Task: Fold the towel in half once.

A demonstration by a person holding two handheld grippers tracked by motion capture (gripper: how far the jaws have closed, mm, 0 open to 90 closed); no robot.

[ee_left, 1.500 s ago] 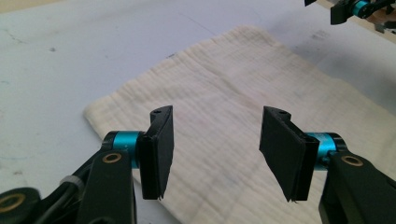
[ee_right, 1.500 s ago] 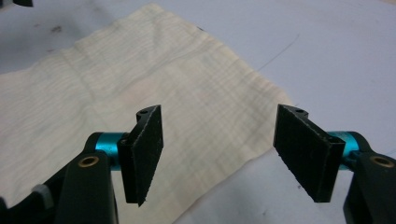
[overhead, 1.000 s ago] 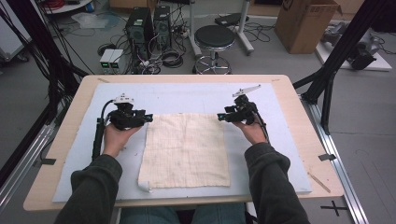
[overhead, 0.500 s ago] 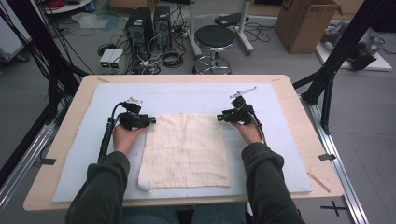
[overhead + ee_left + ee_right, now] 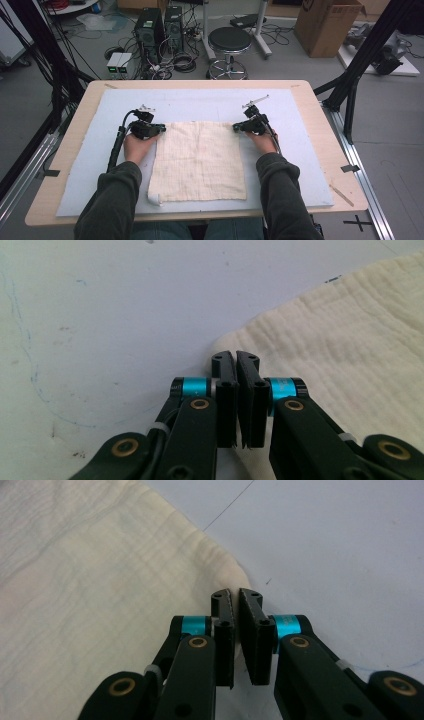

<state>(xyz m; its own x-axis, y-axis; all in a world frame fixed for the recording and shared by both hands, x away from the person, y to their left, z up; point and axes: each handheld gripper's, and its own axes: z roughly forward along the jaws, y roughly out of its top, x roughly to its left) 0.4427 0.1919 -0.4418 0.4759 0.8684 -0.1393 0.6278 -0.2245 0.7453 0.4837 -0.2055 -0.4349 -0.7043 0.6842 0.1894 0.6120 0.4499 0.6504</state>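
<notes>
A cream cloth (image 5: 197,157) lies flat on the pale blue mat (image 5: 200,102), and its near left corner (image 5: 154,199) is curled over. My left gripper (image 5: 161,129) sits at the cloth's far left corner. Its jaws have just been closing and stand shut on that corner (image 5: 227,342) in the left gripper view, gripper (image 5: 236,360). At the far right corner is my right gripper (image 5: 235,128). Its jaws too have just been closing. In the right gripper view that gripper (image 5: 235,596) pinches the cloth (image 5: 90,580) at its corner.
The mat covers most of a wooden table (image 5: 310,100). A thin wooden stick (image 5: 341,195) lies by the table's near right edge. Beyond the table stand a stool (image 5: 229,40), computer towers (image 5: 150,25), a cardboard box (image 5: 325,25) and black frame legs (image 5: 350,85).
Both hands came inward and down onto the cloth's far corners. Both pairs of jaws went from apart to closed on the cloth.
</notes>
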